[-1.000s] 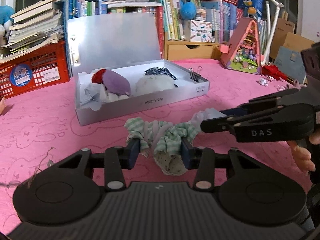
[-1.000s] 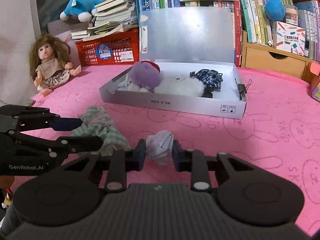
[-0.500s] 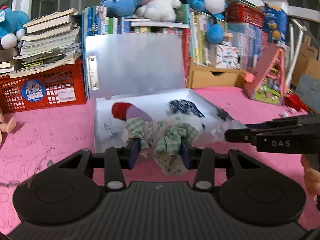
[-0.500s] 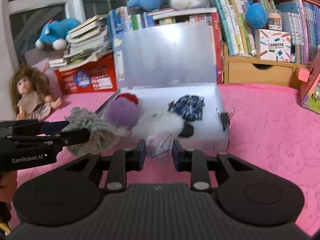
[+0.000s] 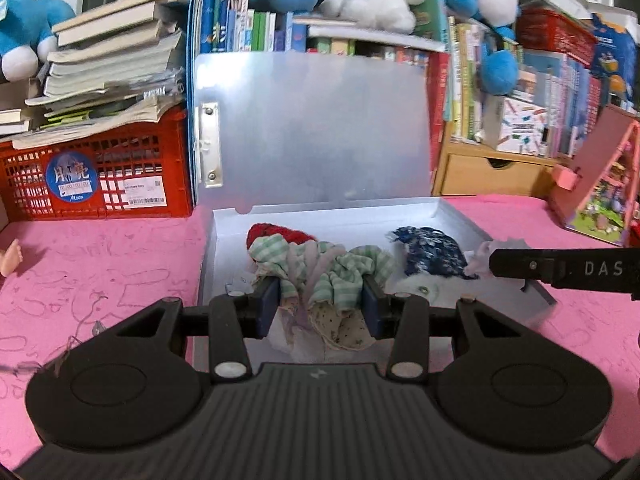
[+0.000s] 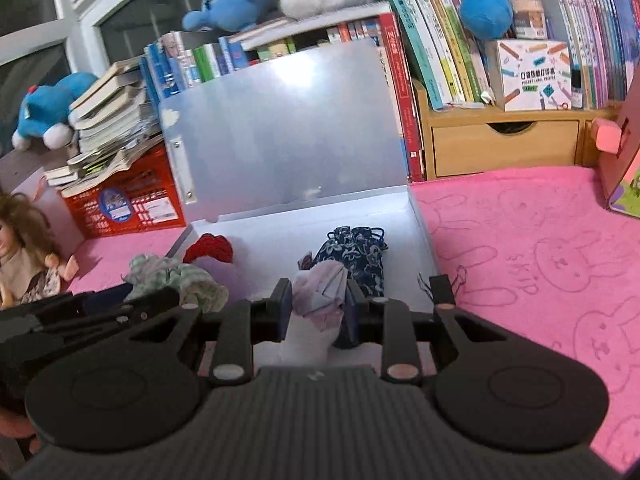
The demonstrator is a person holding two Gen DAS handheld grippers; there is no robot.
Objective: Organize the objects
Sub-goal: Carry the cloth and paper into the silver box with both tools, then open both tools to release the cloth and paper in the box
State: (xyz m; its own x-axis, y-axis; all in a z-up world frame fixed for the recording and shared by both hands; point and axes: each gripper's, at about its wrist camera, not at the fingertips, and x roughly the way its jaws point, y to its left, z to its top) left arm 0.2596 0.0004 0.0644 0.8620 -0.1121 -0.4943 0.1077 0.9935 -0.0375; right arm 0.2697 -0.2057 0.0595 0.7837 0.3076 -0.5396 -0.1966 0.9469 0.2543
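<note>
Carrying step: left gripper [image 5: 320, 304] clamps checked cloth [image 5: 320, 268], right gripper [image 6: 316, 306] clamps pale cloth [image 6: 320, 292] above grey box [image 6: 420, 224]; next, release inside

The desk [image 6: 540, 240] is covered in fuzzy pink terry cloth with bunny outlines pressed in. Mid-frame, the grey file box [image 5: 312, 128] looks like semi-glossy plastic; its lid catches a soft glare and has a shiny metal strip [image 5: 210, 142]. Both hand-held grippers are matt black plastic with ribbed tops. The green checked bundle [image 5: 324, 276] is thin crumpled cotton, the red crate [image 5: 96, 172] at left is hard latticed plastic, and the drawer unit [image 6: 504, 148] is plain matt wood.
</note>
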